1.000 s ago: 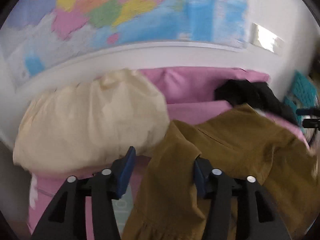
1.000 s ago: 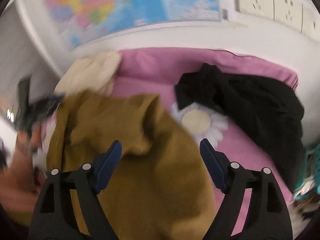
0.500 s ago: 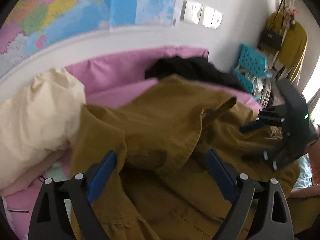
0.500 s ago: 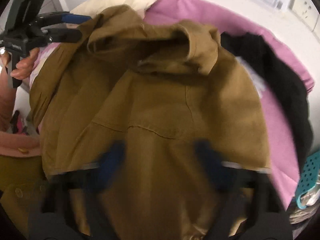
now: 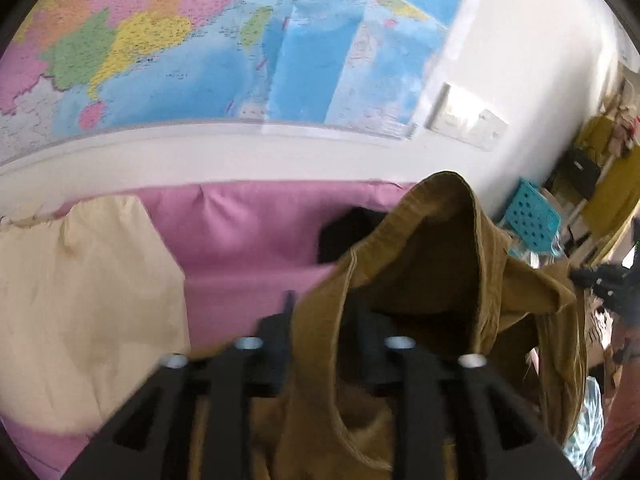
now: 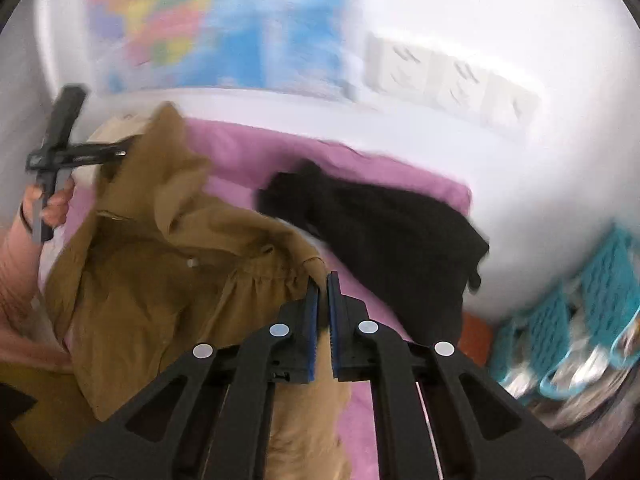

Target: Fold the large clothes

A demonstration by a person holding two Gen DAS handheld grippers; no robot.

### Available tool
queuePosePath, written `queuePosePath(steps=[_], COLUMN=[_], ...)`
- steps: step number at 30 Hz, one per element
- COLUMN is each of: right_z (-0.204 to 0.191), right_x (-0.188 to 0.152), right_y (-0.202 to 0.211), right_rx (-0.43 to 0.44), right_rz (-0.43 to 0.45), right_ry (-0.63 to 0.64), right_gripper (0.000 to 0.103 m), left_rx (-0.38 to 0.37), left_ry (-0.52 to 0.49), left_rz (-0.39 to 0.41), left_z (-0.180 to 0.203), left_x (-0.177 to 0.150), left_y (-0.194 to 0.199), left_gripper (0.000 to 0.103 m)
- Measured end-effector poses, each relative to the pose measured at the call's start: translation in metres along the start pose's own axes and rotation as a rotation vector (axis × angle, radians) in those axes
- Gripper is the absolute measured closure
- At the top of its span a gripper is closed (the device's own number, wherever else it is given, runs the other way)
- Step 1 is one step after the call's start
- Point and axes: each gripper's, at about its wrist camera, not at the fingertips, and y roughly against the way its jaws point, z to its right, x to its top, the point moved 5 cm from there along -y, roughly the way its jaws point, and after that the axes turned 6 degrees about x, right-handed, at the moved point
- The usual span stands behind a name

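A brown jacket (image 5: pixel 432 264) hangs lifted above the pink bed (image 5: pixel 248 232), stretched between both grippers. In the left wrist view a thick fold of it sits between the fingers of my left gripper (image 5: pixel 322 304), whose jaws are closing on it. In the right wrist view my right gripper (image 6: pixel 323 280) has its jaws closing to a narrow slit, pinching an edge of the jacket (image 6: pixel 168 272). There the left gripper (image 6: pixel 120 152), held by a hand, grips the raised far corner. The right gripper (image 5: pixel 592 276) shows blurred at the right edge of the left view.
A black garment (image 6: pixel 380 220) lies on the pink bed (image 6: pixel 356 420) against the wall. A cream pillow (image 5: pixel 80 300) lies at the bed's left end. Teal baskets (image 6: pixel 600 280) stand to the right. A map (image 5: pixel 200 40) and wall sockets (image 6: pixel 452 76) hang above.
Both grippers went from open over the jacket to closed on its cloth. The jacket has been raised off the bed, and both cameras now tilt up toward the wall.
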Motion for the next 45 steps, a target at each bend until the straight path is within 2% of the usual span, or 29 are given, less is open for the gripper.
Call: queuePosePath(steps=[1,3,4,5,7,9,10,11,13,16,18,19,20,21,22,23,24,25,28,31,33,36,39,40,41,42,43,44,45], right_z=[0.027,0.046,0.052,0.048,0.032,0.011,-0.007,-0.024,-0.060,-0.108,-0.129,-0.136,-0.134,-0.132,-0.124,-0.116,-0.106,-0.094,-0.060,-0.021,0.002,0.020,0.029,0.030,0.033,0.033,0.032,0.031,0.029], right_x=[-0.007,-0.023,-0.029,-0.030,-0.019,-0.006,0.004,0.013,0.021,0.021,0.017,0.017,0.016,0.017,0.021,0.025,0.029,0.037,0.056,0.072,0.081,0.089,0.089,0.088,0.086,0.084,0.081,0.079,0.075], right_y=[-0.021,-0.054,-0.066,-0.072,-0.065,-0.050,-0.039,-0.033,-0.042,-0.077,-0.105,-0.119,-0.131,-0.142,-0.149,-0.150,-0.145,-0.133,-0.103,-0.094,-0.108,-0.148,-0.181,-0.190,-0.194,-0.194,-0.187,-0.179,-0.163], right_rx=[-0.054,-0.117,-0.158,-0.173,-0.170,-0.187,-0.161,-0.120,-0.073,-0.042,-0.090,-0.116,-0.109,-0.092,-0.074,-0.030,0.031,0.089,0.204,0.201,0.221,0.141,0.133,0.112,0.088,0.055,0.051,0.051,0.049], right_rz=[-0.044,-0.129,-0.150,-0.152,-0.075,0.011,0.087,0.115,0.115,0.057,0.012,-0.008,-0.026,-0.056,-0.074,-0.084,-0.068,-0.014,0.102,0.171,0.167,0.117,0.060,0.043,0.033,0.026,0.038,0.053,0.079], right_ry=[-0.084,-0.116,-0.128,-0.128,-0.088,-0.044,-0.003,0.043,0.150,0.325,0.435,0.473,0.481,0.468,0.414,0.350,0.286,0.213,0.030,-0.117,-0.224,-0.282,-0.343,-0.354,-0.356,-0.347,-0.335,-0.320,-0.300], right_gripper=[0.065,0.050,0.040,0.038,0.038,0.023,0.013,0.012,0.007,0.006,0.006,0.009,0.022,0.034,0.068,0.097,0.097,0.098,0.099,0.099,0.099,0.098,0.094,0.089,0.072,0.065,0.054,0.041,0.035], left_rx=[0.049,0.100,0.109,0.124,0.116,0.103,0.101,0.103,0.143,0.180,0.188,0.202,0.234,0.298,0.331,0.350,0.368,0.364,0.338,0.301,0.308,0.309,0.362,0.372,0.400,0.438,0.463,0.458,0.450], left_ry=[0.010,-0.002,-0.008,-0.011,-0.024,-0.035,-0.048,-0.084,-0.153,-0.259,-0.319,-0.337,-0.359,-0.392,-0.411,-0.417,-0.400,-0.376,-0.307,-0.242,-0.215,-0.159,-0.134,-0.123,-0.114,-0.099,-0.104,-0.121,-0.126], left_rz=[-0.020,-0.071,-0.082,-0.087,-0.069,-0.022,-0.002,0.011,0.016,0.009,-0.026,-0.039,-0.056,-0.082,-0.097,-0.106,-0.120,-0.126,-0.050,0.013,0.043,0.003,-0.081,-0.127,-0.170,-0.193,-0.194,-0.170,-0.142], left_z=[-0.005,-0.012,-0.015,-0.018,-0.024,-0.030,-0.031,-0.029,-0.024,-0.015,-0.010,-0.009,-0.009,-0.012,-0.015,-0.018,-0.024,-0.029,-0.040,-0.043,-0.046,-0.054,-0.061,-0.065,-0.071,-0.075,-0.075,-0.070,-0.067], left_x=[0.001,-0.005,-0.010,-0.016,-0.029,-0.040,-0.046,-0.057,-0.073,-0.103,-0.125,-0.130,-0.135,-0.140,-0.142,-0.141,-0.137,-0.131,-0.094,-0.049,-0.023,0.007,0.016,0.015,0.013,0.009,0.006,0.003,0.002], left_y=[-0.010,-0.028,-0.030,-0.029,-0.011,0.015,0.026,0.039,0.050,0.054,0.048,0.041,0.033,0.022,0.015,0.011,0.007,0.007,0.027,0.046,0.045,0.018,-0.028,-0.044,-0.059,-0.067,-0.070,-0.066,-0.058], left_gripper=[0.041,0.038,0.038,0.037,0.033,0.023,0.018,0.018,0.018,0.017,0.017,0.017,0.017,0.027,0.053,0.069,0.089,0.098,0.099,0.099,0.099,0.099,0.099,0.097,0.094,0.083,0.075,0.074,0.063])
